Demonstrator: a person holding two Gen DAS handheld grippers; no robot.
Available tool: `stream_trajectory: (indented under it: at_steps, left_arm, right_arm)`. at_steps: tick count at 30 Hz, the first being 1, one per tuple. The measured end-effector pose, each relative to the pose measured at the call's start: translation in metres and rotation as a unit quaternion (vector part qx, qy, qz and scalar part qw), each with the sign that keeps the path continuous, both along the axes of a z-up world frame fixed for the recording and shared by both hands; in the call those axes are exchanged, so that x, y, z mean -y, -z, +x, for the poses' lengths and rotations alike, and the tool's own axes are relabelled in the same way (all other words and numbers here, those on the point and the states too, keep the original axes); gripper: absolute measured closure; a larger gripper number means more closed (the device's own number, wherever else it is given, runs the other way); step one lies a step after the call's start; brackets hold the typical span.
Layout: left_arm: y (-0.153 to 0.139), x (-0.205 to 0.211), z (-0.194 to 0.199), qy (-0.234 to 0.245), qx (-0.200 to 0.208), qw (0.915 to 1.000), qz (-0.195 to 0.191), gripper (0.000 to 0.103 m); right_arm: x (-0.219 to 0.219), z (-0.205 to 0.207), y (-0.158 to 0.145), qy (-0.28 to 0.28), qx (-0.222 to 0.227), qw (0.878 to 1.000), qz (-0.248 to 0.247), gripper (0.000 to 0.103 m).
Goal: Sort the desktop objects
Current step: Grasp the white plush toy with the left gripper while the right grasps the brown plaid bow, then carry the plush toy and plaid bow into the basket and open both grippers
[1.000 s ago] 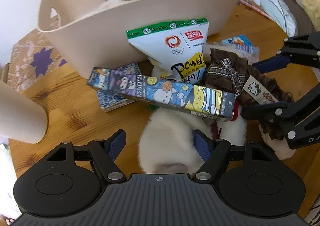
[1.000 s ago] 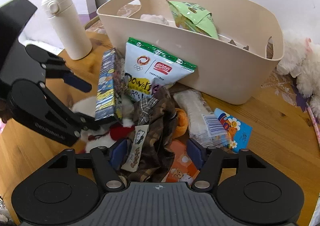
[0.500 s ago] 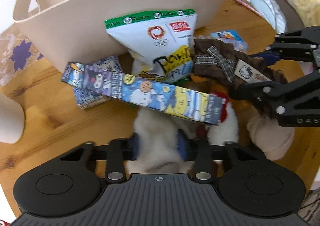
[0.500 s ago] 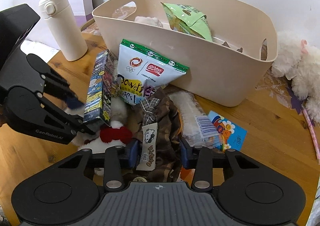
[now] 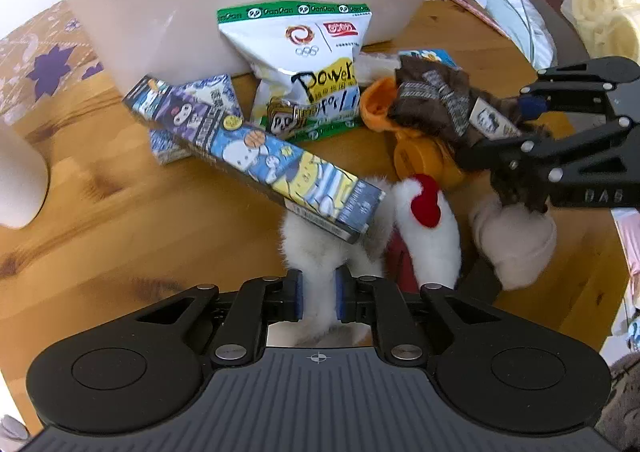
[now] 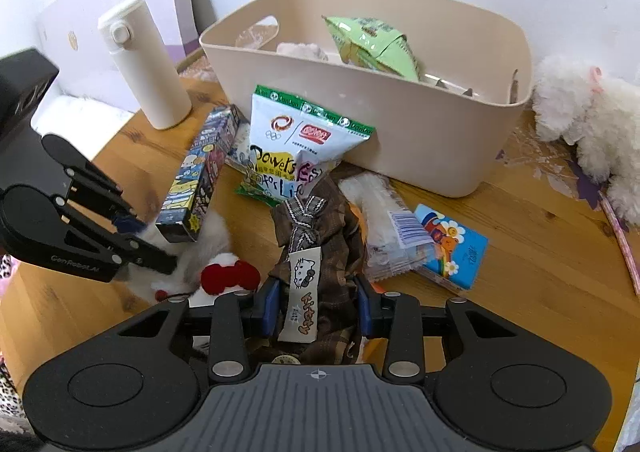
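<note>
Both grippers grip soft things out of the same heap in front of the beige storage bin (image 6: 420,139), and the relation that matters is the overlap within that heap. The left gripper (image 5: 318,294) has its blue pads closed nearly together on a tuft of the white plush toy (image 5: 424,228), which lies straight ahead of it with its red bow (image 5: 426,201) up. The long cartoon-printed box (image 5: 256,155) lies diagonally across the plush, its near end resting on the white fur just beyond the fingertips, its far end pointing toward the bin. Any lift of the plush will probably tip or drag that box. The right gripper (image 6: 316,306) is clamped around the brown plaid garment (image 6: 320,223), whose Hello Kitty tag (image 6: 305,288) hangs between the pads; the cloth runs away from the fingers toward the bin and the white snack bag (image 6: 300,147) propped against its wall. Beside the cloth on the wooden table (image 6: 540,252) lie a clear-wrapped pack (image 6: 394,228) and a blue tissue packet (image 6: 452,244). The bin stands just behind the heap, about equally near both grippers.
</note>
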State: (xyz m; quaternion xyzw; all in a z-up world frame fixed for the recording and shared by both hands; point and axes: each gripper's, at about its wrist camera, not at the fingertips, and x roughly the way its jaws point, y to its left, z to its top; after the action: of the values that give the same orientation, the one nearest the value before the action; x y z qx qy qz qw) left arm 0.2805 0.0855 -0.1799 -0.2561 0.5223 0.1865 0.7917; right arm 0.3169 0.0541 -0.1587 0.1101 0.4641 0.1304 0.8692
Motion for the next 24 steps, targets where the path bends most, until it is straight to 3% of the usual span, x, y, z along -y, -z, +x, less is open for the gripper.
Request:
stream_trajectory:
  at_steps: [10, 24]
  left_arm:
    - [-0.03, 0.012, -0.034, -0.019, 0.034, 0.9992, -0.006, 0.089]
    - [-0.073, 0.021, -0.027, -0.003, 0.078, 0.9969, 0.008, 0.09]
  right_arm:
    - [0.022, -0.019, -0.02, 0.023, 0.027, 0.999, 0.014, 0.068]
    - [0.054, -0.029, -0.047, 0.064, 0.065, 0.996, 0.024, 0.068]
